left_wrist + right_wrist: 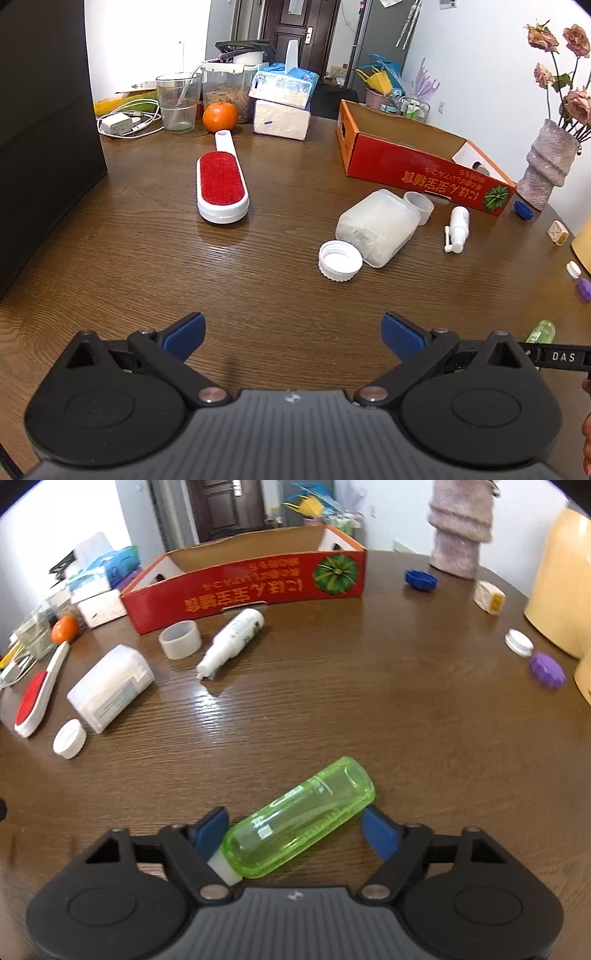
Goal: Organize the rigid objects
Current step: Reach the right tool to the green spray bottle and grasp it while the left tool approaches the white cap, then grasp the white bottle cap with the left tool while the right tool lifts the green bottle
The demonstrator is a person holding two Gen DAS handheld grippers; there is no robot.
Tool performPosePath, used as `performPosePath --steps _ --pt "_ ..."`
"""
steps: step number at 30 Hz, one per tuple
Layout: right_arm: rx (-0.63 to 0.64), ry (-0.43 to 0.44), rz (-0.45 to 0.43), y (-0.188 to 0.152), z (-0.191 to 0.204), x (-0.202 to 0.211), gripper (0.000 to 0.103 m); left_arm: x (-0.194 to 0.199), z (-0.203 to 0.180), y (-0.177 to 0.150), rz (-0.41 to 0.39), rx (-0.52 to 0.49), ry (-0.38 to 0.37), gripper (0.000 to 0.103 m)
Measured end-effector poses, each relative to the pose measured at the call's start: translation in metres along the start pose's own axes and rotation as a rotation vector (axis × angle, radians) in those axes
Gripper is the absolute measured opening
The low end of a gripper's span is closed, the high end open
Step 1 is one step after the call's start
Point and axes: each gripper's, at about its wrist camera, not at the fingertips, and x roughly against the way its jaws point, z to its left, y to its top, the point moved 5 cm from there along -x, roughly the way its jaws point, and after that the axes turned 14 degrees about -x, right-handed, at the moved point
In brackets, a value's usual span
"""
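Observation:
My left gripper [293,334] is open and empty above the wooden table [266,288]. Ahead lie a red lint brush [221,182], a white plastic jar [376,227] on its side, its ribbed lid [340,260], a small cup [419,206] and a white spray bottle [458,229]. A red cardboard box [417,162] stands behind them. My right gripper [295,829] is open, its fingers either side of a green transparent bottle [299,819] lying on the table. The box [251,579], spray bottle [232,637] and jar [110,688] show beyond.
A blue cap [420,580], white cap [520,642], purple cap [547,670] and small beige box [489,596] lie at the right. A vase [546,162], an orange [219,116], glass [178,101], tissue packs [282,107] and charger [118,123] line the back.

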Motion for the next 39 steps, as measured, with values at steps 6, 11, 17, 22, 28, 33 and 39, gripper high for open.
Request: performPosePath --steps 6,11,17,22,28,33,39 --pt "0.130 0.023 -0.058 0.002 0.001 0.000 0.042 -0.010 0.000 0.004 0.015 -0.002 0.030 0.103" --pt "0.162 0.081 -0.085 0.007 -0.006 -0.001 0.032 -0.019 -0.004 0.012 0.020 -0.008 0.057 0.103" --pt "0.169 0.137 -0.106 0.015 -0.014 -0.005 0.032 -0.028 -0.007 0.019 0.027 -0.023 0.082 0.103" --pt "0.172 0.181 -0.121 0.021 -0.017 -0.007 0.031 -0.039 -0.011 0.024 0.027 -0.044 0.089 0.103" --pt "0.154 0.235 -0.151 0.030 -0.022 -0.005 0.031 -0.056 -0.016 0.027 0.029 -0.071 0.106 0.103" --pt "0.142 0.250 -0.175 0.039 -0.022 -0.003 0.031 -0.070 -0.016 0.032 0.014 -0.074 0.099 0.103" --pt "0.165 0.270 -0.207 0.043 -0.017 0.004 0.030 -0.088 -0.018 0.033 -0.014 -0.093 0.079 0.090"
